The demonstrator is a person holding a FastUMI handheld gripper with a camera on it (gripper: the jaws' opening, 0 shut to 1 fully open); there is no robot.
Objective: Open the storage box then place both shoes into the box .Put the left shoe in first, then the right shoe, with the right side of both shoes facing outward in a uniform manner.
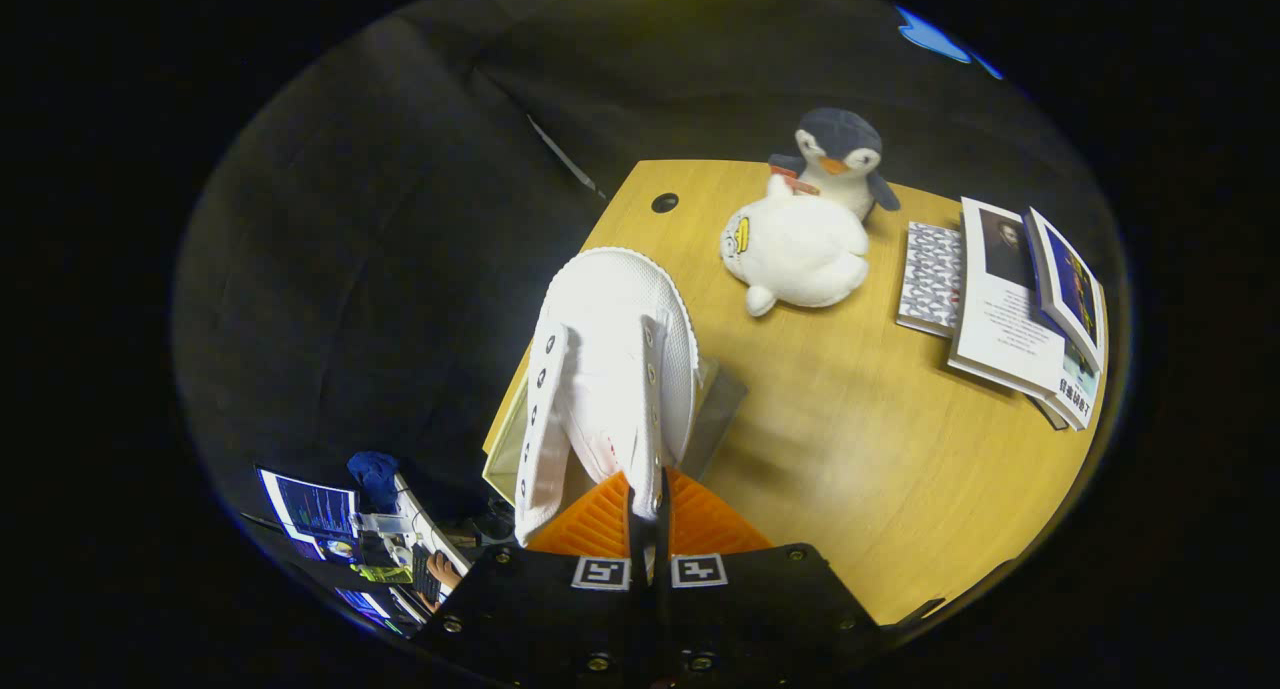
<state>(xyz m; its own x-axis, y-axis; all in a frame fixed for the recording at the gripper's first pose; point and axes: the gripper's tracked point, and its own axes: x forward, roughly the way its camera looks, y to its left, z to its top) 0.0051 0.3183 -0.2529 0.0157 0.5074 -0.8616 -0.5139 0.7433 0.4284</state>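
Right now my jaws [648, 509] are pinched together on the heel edge of the white shoe [610, 369], lifted toe-away above the storage box [715, 409] at the tabletop [860, 439] corner; two plush toys [810, 239] and books [1010, 299] lie beyond.

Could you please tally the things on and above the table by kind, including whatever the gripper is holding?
Shoes: 1, a white shoe pinched in the gripper, above the box.
Soft toys: 2, a white one and a penguin.
Books: 3, in a stack.
Boxes: 1.
Total: 7.
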